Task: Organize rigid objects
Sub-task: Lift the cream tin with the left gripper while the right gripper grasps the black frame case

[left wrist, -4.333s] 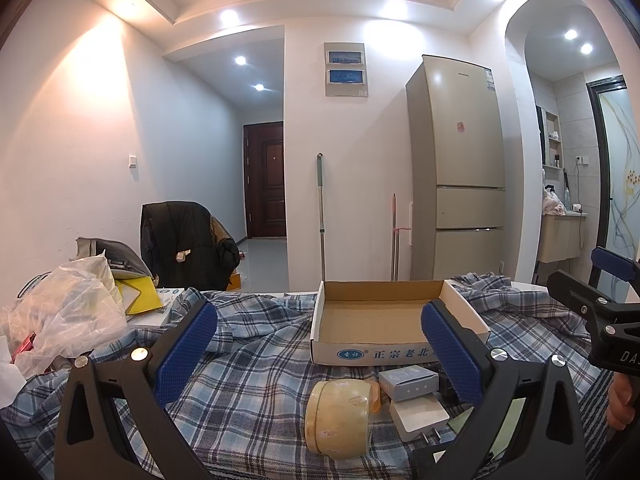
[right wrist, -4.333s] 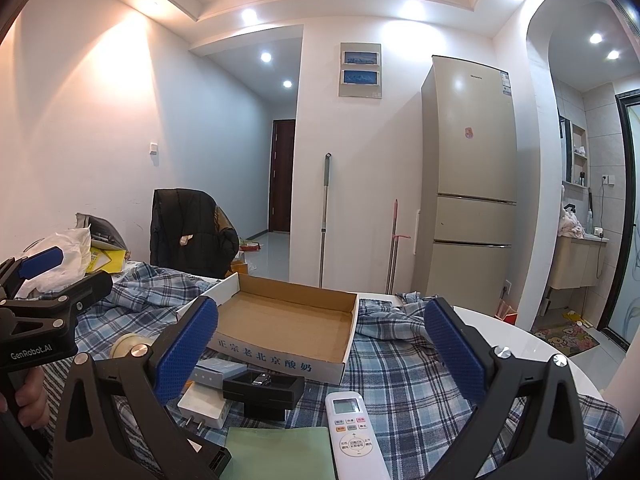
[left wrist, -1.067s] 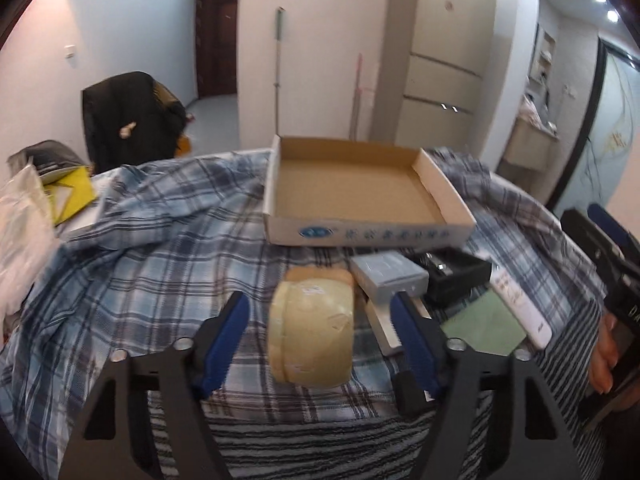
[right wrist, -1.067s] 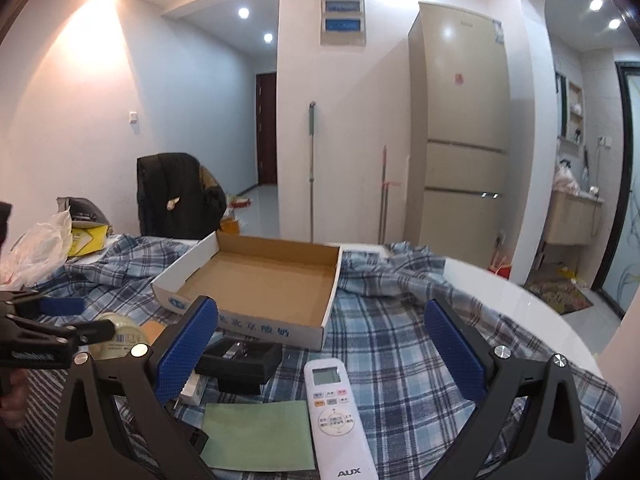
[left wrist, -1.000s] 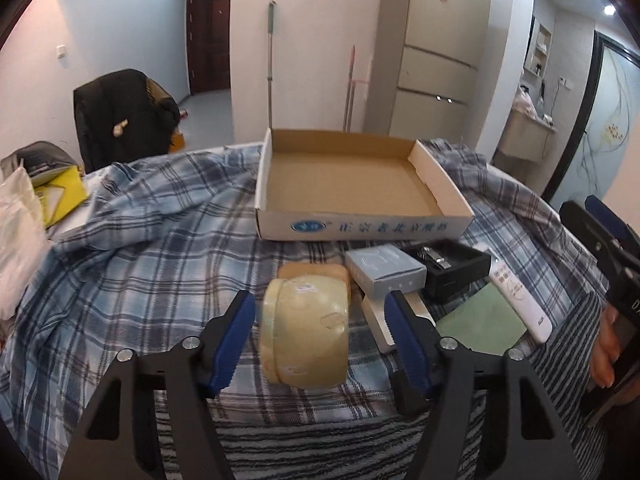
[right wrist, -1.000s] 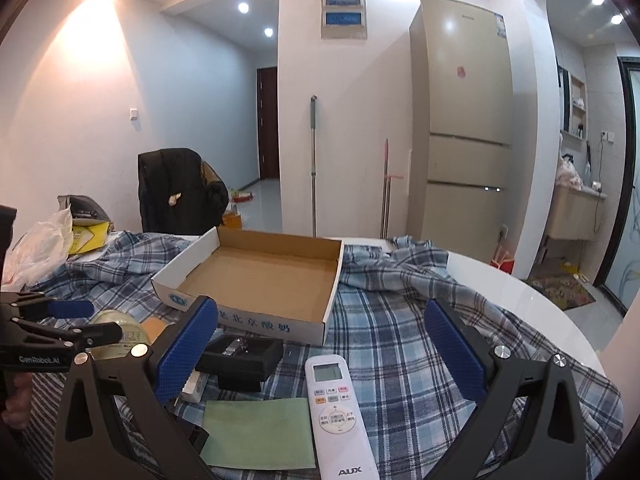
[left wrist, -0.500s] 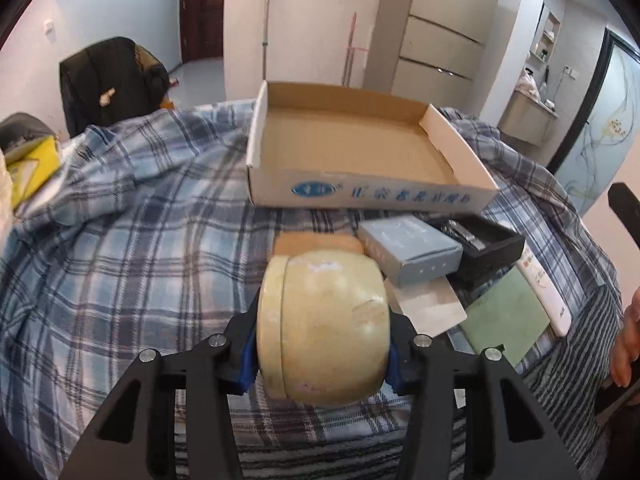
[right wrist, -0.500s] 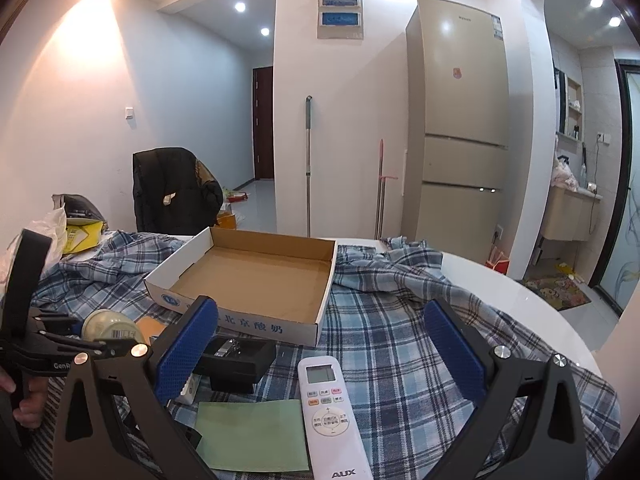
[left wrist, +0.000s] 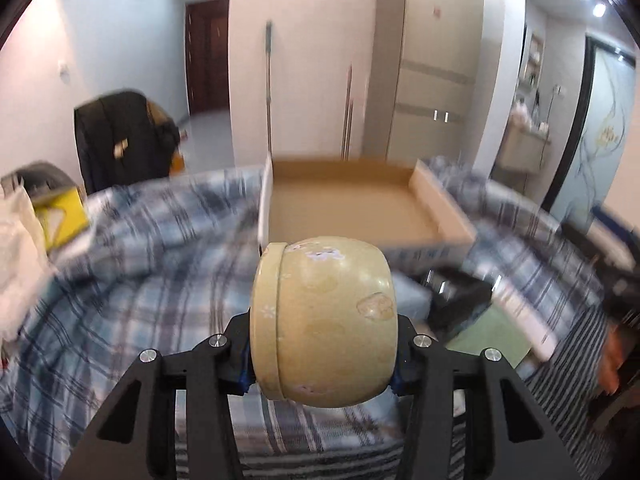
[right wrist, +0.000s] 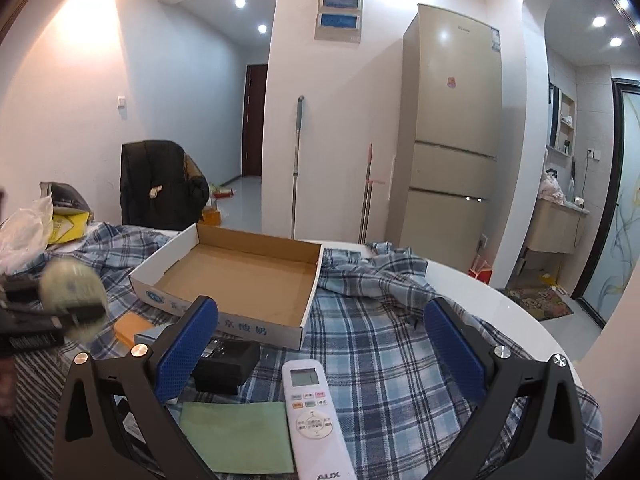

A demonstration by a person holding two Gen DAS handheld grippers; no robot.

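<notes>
Far to your left, a white plastic bag [right wrist: 24,232] and a yellow packet [right wrist: 68,226] sit at the edge of the counter [right wrist: 480,288], which is draped in a blue plaid cloth [right wrist: 380,344]. Your left claw [left wrist: 322,354] is clamped on the pale yellow jar [left wrist: 322,320], lying on its side between the pads and raised above the cloth; the view around it is smeared by motion. From the right wrist view the jar [right wrist: 72,296] shows only as a blur at the left edge.

Straight beyond the jar lies the open cardboard box [right wrist: 308,308], shallow and bare inside, its near wall facing you. Between you and that wall several things crowd the cloth: an orange block [right wrist: 130,328], a grey box [right wrist: 150,338] partly hidden behind your right claw's left pad, a black case [right wrist: 226,366] just beside the box wall, a green pad [right wrist: 236,436], and a white remote [right wrist: 314,416] touching the green pad's right edge.

Your right claw [right wrist: 320,352] hangs wide apart and holds nothing, its blue pads straddling the case and the remote. To the right the cloth is bunched near the box's far corner, and bare white counter shows past it.
</notes>
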